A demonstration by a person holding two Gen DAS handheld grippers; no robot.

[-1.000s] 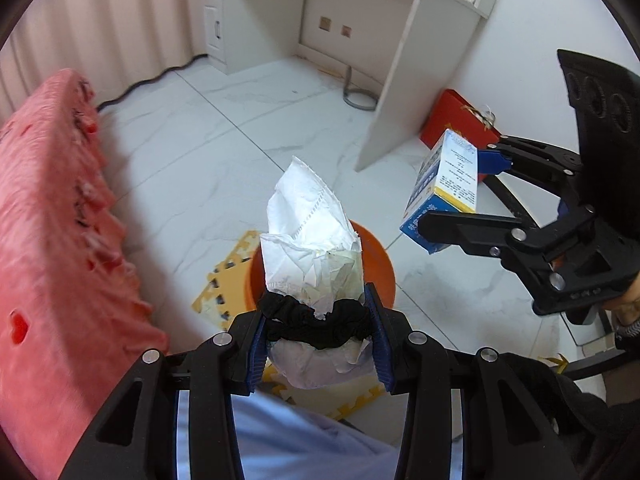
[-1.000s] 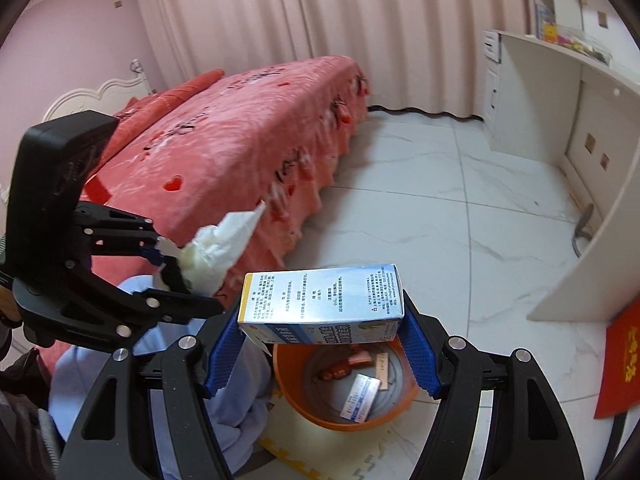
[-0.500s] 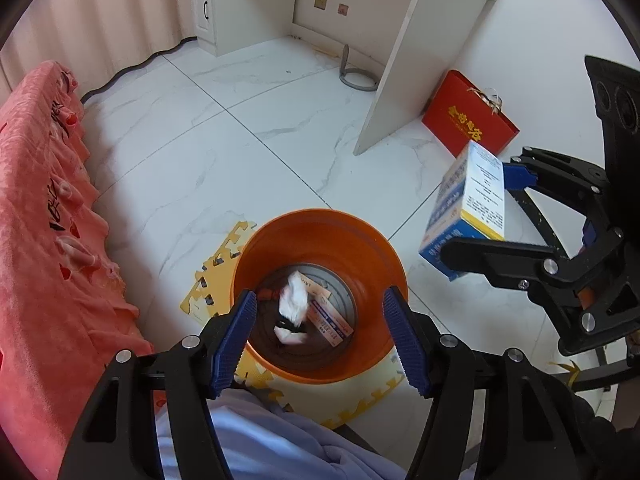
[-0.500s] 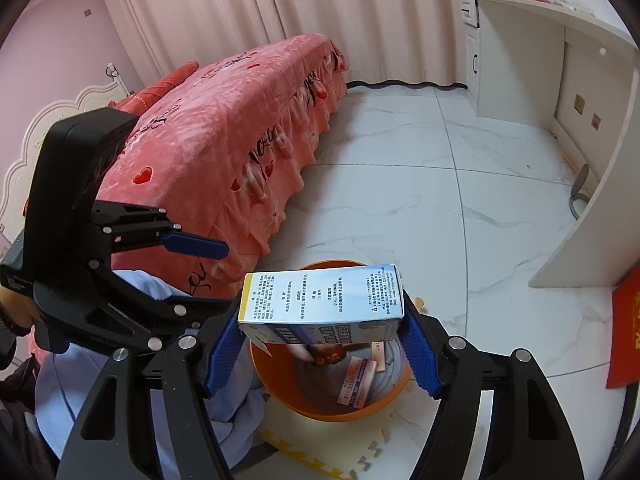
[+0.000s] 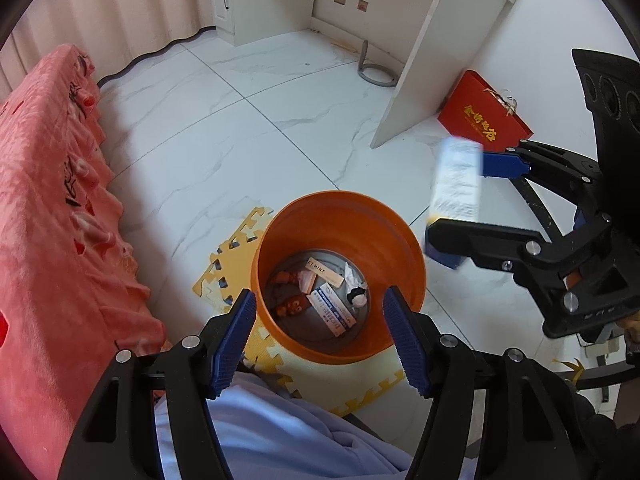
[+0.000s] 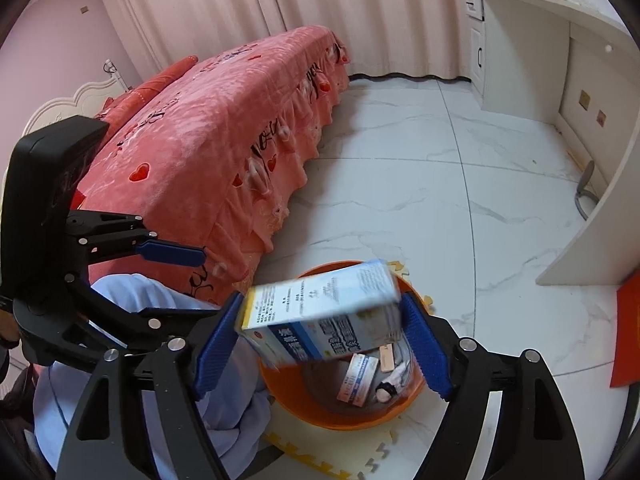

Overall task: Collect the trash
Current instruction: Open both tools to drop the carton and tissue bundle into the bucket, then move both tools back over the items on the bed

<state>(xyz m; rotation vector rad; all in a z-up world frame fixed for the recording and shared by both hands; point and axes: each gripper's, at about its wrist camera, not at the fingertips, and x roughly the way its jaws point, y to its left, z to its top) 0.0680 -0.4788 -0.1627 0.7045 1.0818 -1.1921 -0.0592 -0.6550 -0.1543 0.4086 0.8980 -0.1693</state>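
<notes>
One light carton [image 6: 320,312] is all you have left in hand: it hangs tilted and blurred between your right gripper [image 6: 322,344]'s opening pads over the orange bin [image 6: 416,392], looks stiff, smooth and easily dented, and is best held across its two narrow ends. Your left gripper [image 5: 320,334] hovers over the bin with its fingers apart and nothing between them. From the left view you can see the tissue wad [image 5: 356,286] and small boxes on the bin floor, which the carton mostly hides in the right view
</notes>
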